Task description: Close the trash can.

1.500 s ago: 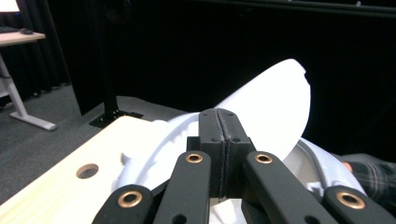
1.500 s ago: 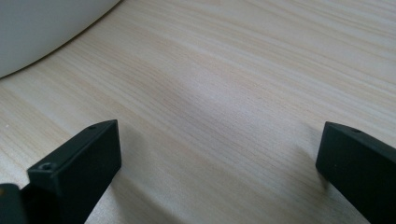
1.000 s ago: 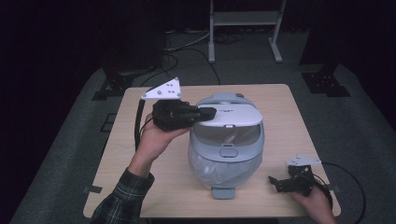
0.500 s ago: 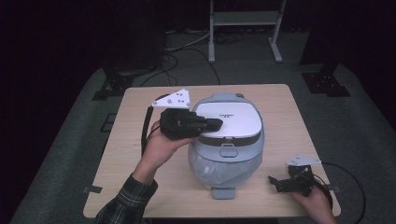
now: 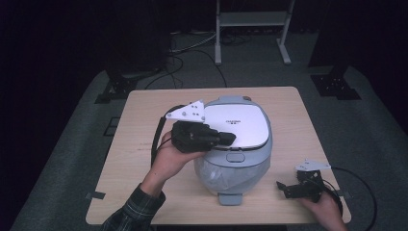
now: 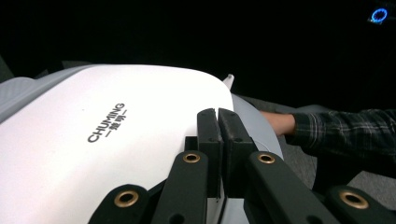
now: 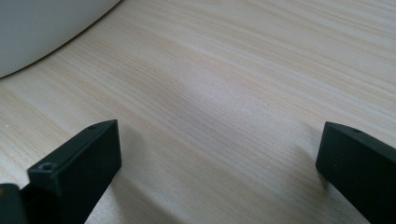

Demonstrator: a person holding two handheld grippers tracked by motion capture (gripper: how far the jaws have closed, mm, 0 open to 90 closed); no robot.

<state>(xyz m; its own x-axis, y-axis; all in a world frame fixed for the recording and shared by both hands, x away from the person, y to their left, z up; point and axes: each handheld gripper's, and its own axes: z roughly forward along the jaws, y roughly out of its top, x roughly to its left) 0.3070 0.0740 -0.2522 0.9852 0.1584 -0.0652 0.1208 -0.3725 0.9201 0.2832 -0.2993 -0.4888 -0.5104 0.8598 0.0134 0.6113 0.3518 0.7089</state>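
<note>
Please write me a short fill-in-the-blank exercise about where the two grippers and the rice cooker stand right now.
1. The left gripper rests on the rice cooker's white lid with its jaws ____.
2. The right gripper sits low over the wooden table with its jaws ____.
3. The word printed on the lid in Latin letters is ____.
4. In the high view, the rice cooker stands to the ____ of the right gripper.

Missing words: shut; open; CHUMING; left

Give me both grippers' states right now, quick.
Left gripper: jaws closed together, holding nothing, resting on the rice cooker's white lid.
Right gripper: jaws wide open, empty, low over the table.
</note>
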